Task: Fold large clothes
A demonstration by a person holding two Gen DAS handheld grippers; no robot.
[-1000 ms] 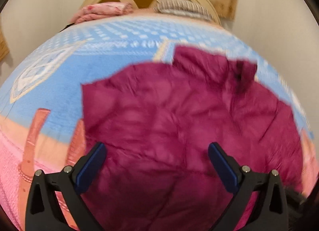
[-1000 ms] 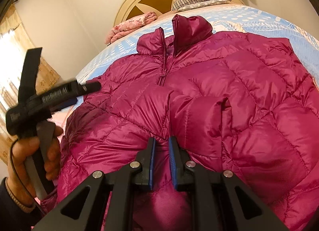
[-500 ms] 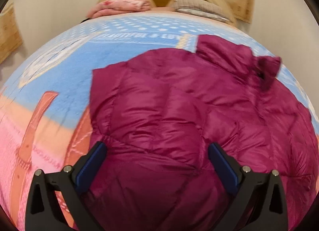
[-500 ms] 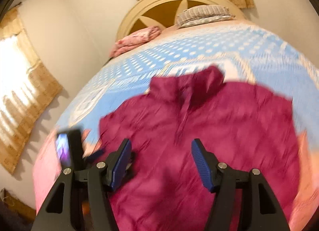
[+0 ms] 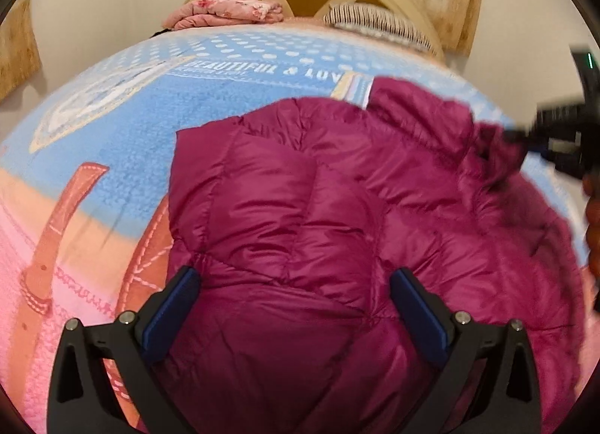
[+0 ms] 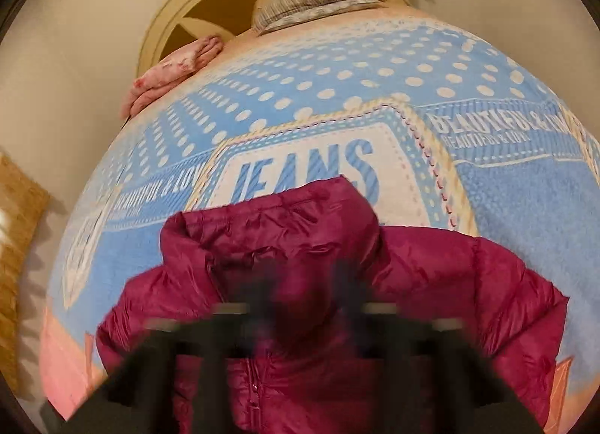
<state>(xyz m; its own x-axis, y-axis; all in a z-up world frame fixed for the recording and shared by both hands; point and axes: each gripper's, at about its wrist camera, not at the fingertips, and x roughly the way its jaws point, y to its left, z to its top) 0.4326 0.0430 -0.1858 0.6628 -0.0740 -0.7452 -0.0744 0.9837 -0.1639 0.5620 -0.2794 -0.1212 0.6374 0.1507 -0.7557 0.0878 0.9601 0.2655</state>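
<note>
Maroon puffer jacket point(image 5: 337, 227) lies spread on the blue blanket point(image 5: 131, 126), left gripper point(image 5: 294, 306) jaws wide apart above it, right gripper point(image 6: 305, 295) blurred, jaws just closing, grip unclear.

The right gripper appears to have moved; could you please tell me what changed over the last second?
The right gripper let go of the jacket and moved to its collar, where its jaws have just been closing; blur hides any grip. The left gripper stayed open over the jacket.
</note>
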